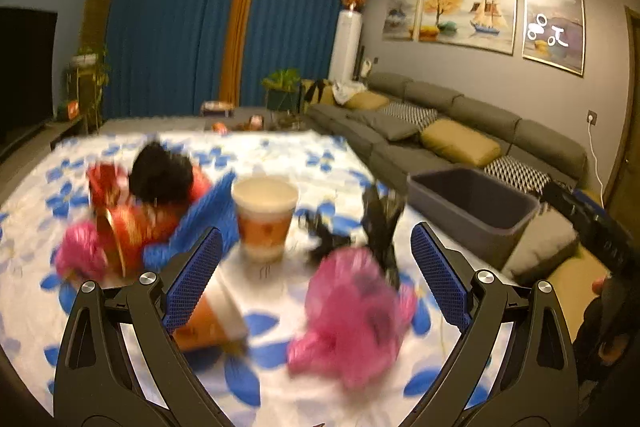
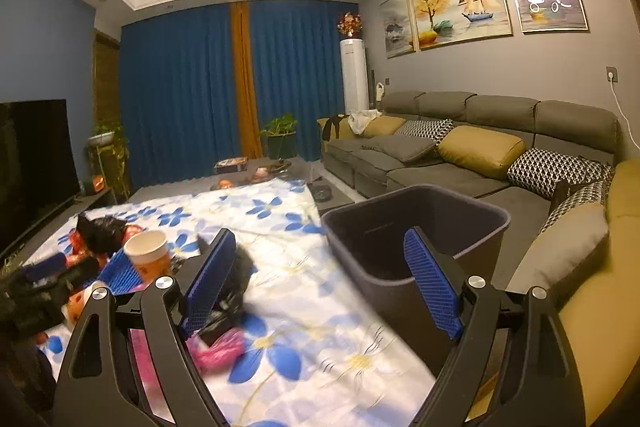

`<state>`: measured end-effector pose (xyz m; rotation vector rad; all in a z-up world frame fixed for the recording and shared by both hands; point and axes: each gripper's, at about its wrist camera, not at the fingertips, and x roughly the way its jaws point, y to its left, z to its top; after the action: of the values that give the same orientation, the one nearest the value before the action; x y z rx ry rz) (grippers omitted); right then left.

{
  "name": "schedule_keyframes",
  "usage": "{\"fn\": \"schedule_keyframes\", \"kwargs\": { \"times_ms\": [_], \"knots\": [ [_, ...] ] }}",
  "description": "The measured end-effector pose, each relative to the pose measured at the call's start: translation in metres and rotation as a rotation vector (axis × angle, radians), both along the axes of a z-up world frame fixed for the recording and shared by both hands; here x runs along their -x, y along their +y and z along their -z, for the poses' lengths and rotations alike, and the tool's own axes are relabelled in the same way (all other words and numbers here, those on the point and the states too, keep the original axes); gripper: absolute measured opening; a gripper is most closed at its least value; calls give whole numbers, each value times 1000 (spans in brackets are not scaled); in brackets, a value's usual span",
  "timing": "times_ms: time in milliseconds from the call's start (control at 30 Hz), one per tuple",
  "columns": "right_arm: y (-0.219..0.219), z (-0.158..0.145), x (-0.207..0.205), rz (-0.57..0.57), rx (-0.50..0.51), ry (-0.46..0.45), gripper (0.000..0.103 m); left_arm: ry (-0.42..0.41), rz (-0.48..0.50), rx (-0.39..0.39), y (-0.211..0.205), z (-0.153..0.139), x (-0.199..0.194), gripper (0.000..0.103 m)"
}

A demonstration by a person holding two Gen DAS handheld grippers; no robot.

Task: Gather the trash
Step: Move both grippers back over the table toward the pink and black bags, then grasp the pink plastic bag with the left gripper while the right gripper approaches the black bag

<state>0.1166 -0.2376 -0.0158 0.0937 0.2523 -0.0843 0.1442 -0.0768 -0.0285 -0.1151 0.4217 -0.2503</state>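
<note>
Left gripper [image 1: 316, 275] spread wide, empty, above pink bag [image 1: 354, 315] at lower centre, likely lining up a grab. Right gripper [image 2: 320, 283] also wide, empty. Bin [image 2: 416, 239] centre right, beside tabletop [image 2: 280, 219], handy for drops.

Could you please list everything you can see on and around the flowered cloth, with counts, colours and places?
Paper cup: one, white rim with orange band, upright mid-cloth.
Tipped cup: one, orange and white, on its side near the left claw.
Pink bags: two, crumpled, one on each side of the upright cup.
Black bags: two, one on the red wrapper, one right of the upright cup.
Red wrapper: one, left of cup.
Bin: one, dark grey, beside the cloth's right edge.
Cloth: one, white with blue flowers.
Sofa: one, grey, behind bin.
Left claw: open.
Right claw: open.
</note>
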Motion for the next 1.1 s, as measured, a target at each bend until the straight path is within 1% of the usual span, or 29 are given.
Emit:
{"fn": "schedule_keyframes", "kwargs": {
  "times_ms": [100,333,433,733,800,833,900,933,1000,1033,1100],
  "knots": [
    [10,5,5,3,25,11,84,41,21,2,0,12,3,93],
    [19,12,9,7,45,31,84,78,37,-18,-14,25,-3,93],
    [19,14,9,7,45,38,84,95,43,-14,-17,28,-7,93],
    [21,21,2,-9,39,58,84,126,64,-14,-23,33,-18,86],
    [21,21,1,-14,37,61,84,143,77,-16,-26,35,-21,75],
    [21,22,0,-16,36,63,84,154,87,-15,-27,36,-23,73],
    [21,23,-2,-20,32,67,84,171,100,-12,-29,38,-25,62],
    [22,24,-3,-22,31,69,84,177,108,-9,-29,39,-26,58],
    [24,25,-6,-28,31,74,84,193,125,-4,-31,40,-28,45],
    [25,26,-8,-31,31,78,84,201,133,-1,-31,41,-28,40],
    [28,28,-12,-43,30,87,84,216,148,8,-31,44,-29,24]
  ]
}}
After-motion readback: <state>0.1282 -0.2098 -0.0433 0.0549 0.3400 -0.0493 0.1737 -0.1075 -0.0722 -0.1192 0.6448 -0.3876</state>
